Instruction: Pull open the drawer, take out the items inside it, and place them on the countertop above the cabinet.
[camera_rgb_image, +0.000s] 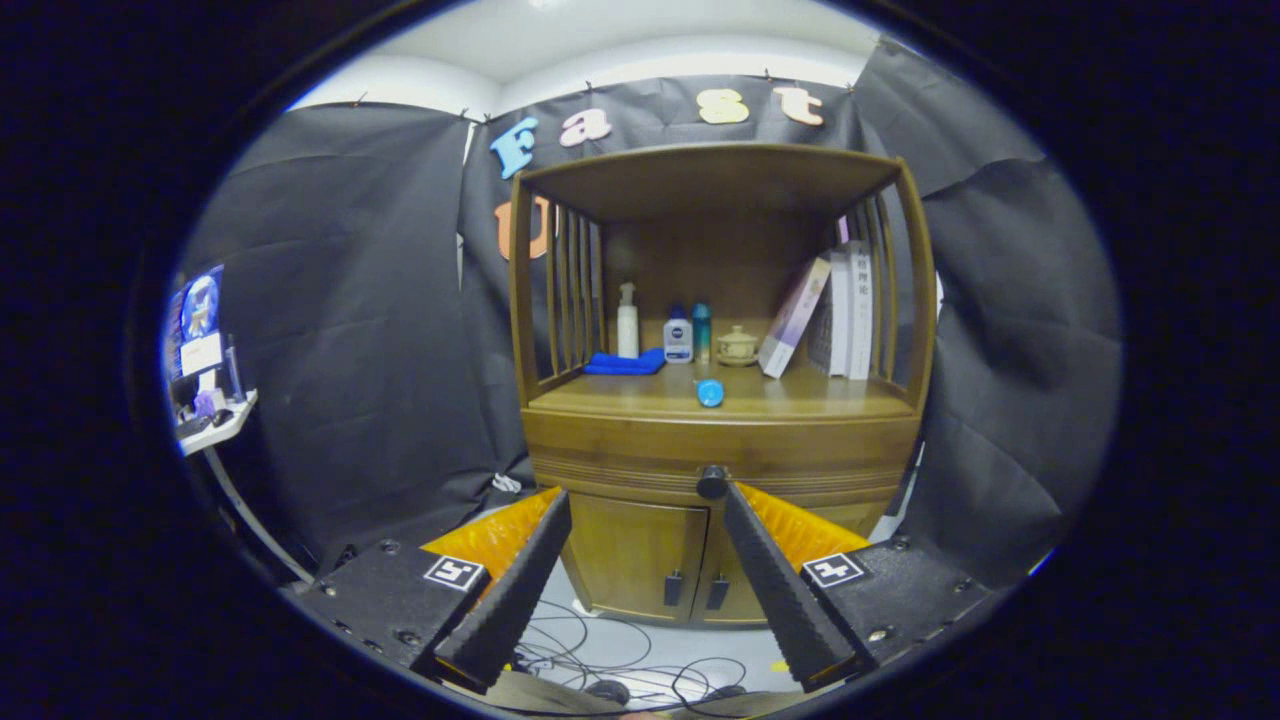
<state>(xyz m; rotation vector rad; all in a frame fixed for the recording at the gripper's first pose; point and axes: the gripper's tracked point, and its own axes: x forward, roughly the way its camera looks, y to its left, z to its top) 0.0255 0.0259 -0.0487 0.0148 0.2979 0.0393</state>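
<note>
A wooden cabinet stands ahead of me, its drawer (640, 458) closed under the countertop (790, 405). The drawer's round dark knob (712, 482) sits just beyond my right finger's tip. My gripper (645, 498) is open, its fingers wide apart with nothing between them, some way short of the cabinet. A small blue item (709, 393) lies on the countertop near its front edge. What the drawer holds is hidden.
At the back of the countertop stand a folded blue cloth (625, 363), a white pump bottle (627, 322), two small bottles (688, 335), a lidded cup (737, 346) and leaning books (830, 315). Two cupboard doors (660, 555) sit below the drawer. Cables (610, 650) trail on the floor.
</note>
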